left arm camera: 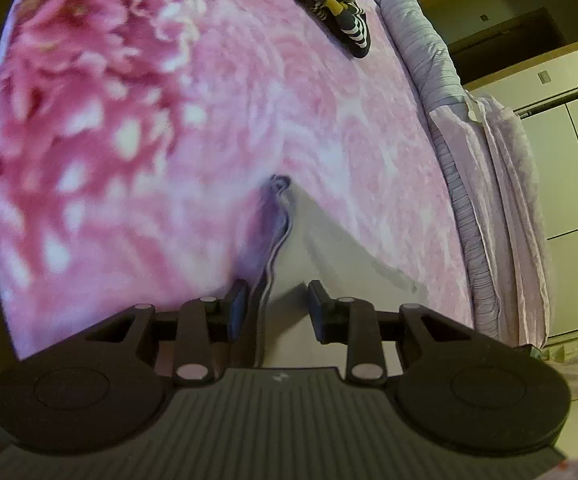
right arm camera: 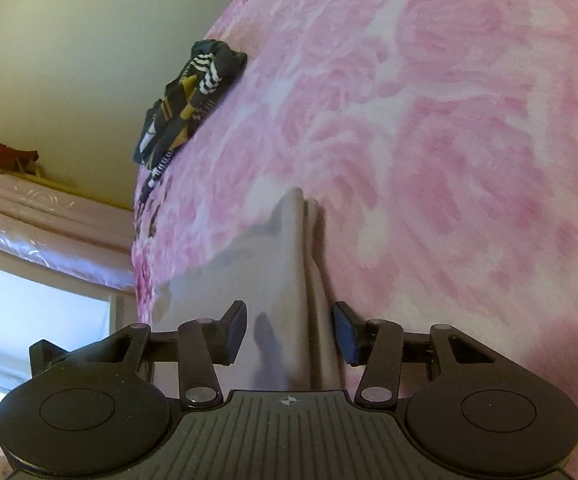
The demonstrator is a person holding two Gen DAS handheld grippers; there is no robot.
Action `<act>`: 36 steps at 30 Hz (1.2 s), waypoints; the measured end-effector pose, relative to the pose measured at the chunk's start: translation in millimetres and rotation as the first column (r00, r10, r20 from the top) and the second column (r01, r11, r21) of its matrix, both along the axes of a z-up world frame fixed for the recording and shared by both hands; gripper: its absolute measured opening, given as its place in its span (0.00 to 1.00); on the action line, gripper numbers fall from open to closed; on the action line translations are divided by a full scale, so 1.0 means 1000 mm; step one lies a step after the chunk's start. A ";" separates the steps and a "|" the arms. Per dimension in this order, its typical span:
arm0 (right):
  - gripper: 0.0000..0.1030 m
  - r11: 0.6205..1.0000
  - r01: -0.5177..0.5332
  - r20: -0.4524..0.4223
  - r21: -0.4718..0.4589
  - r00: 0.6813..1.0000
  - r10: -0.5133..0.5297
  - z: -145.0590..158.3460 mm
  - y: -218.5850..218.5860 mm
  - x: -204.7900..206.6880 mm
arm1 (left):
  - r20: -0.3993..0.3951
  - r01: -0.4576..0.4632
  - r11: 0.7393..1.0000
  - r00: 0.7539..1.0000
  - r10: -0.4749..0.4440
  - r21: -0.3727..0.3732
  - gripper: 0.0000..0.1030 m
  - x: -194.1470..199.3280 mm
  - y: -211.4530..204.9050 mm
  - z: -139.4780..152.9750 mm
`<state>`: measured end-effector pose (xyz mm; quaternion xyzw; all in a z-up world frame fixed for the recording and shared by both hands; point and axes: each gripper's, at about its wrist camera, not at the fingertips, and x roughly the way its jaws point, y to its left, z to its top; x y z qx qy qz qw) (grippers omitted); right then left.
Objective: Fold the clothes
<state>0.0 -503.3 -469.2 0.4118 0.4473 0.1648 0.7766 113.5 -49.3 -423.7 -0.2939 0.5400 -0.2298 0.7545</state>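
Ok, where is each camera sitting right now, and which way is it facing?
Left wrist: rides on the left hand-held gripper, looking forward and down over the pale garment on the pink floral blanket; its own open fingers show.
Right wrist: rides on the right hand-held gripper, angled down at the pale garment on the blanket; its own open fingers show.
Shared: garment, blanket, and the dark striped clothing farther off.
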 end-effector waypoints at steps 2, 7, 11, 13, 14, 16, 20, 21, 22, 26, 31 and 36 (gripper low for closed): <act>0.38 1.000 -0.007 0.014 0.002 1.000 0.007 -0.002 0.003 0.006 | 0.011 0.021 1.000 1.000 -0.021 0.015 0.24 0.004 -0.005 0.001; 0.14 1.000 0.023 0.011 0.006 1.000 -0.024 -0.009 0.003 0.006 | 0.024 0.047 0.998 0.999 -0.048 0.050 0.10 0.009 -0.017 0.002; 0.06 0.998 0.062 0.035 -0.021 0.998 -0.061 -0.003 0.008 -0.003 | 0.068 0.071 0.994 0.995 -0.076 0.082 0.04 0.009 -0.024 0.009; 0.05 0.995 0.077 0.062 -0.056 0.995 -0.073 0.007 0.014 -0.007 | 0.103 0.091 0.989 0.989 -0.103 0.115 0.03 0.005 -0.028 0.017; 0.05 0.994 0.089 0.077 -0.062 0.993 -0.084 0.012 0.015 -0.010 | 0.116 0.097 0.988 0.987 -0.111 0.122 0.03 0.003 -0.029 0.022; 0.05 0.991 0.103 0.112 -0.086 0.989 -0.093 0.025 0.019 -0.019 | 0.141 0.101 0.988 0.983 -0.118 0.119 0.03 0.000 -0.030 0.032; 0.05 0.982 0.151 0.157 -0.112 0.979 -0.133 0.054 0.025 -0.038 | 0.190 0.129 0.982 0.970 -0.154 0.136 0.03 -0.005 -0.037 0.062; 0.05 0.979 0.169 0.163 -0.113 0.975 -0.149 0.062 0.025 -0.043 | 0.206 0.141 0.980 0.964 -0.168 0.140 0.03 -0.005 -0.040 0.070; 0.05 0.975 0.189 0.175 -0.114 0.970 -0.168 0.071 0.025 -0.048 | 0.221 0.156 0.977 0.957 -0.186 0.146 0.03 -0.006 -0.044 0.081; 0.05 0.950 0.292 0.222 -0.112 0.939 -0.262 0.118 0.025 -0.080 | 0.260 0.236 0.956 0.925 -0.276 0.174 0.03 -0.008 -0.067 0.124; 0.05 0.886 0.443 0.275 -0.141 0.877 -0.395 0.186 0.029 -0.141 | 0.299 0.372 0.914 0.864 -0.405 0.162 0.03 -0.019 -0.102 0.187; 0.05 0.773 0.614 0.330 -0.156 0.770 -0.545 0.253 0.045 -0.214 | 0.350 0.525 0.836 0.761 -0.545 0.160 0.03 -0.041 -0.139 0.246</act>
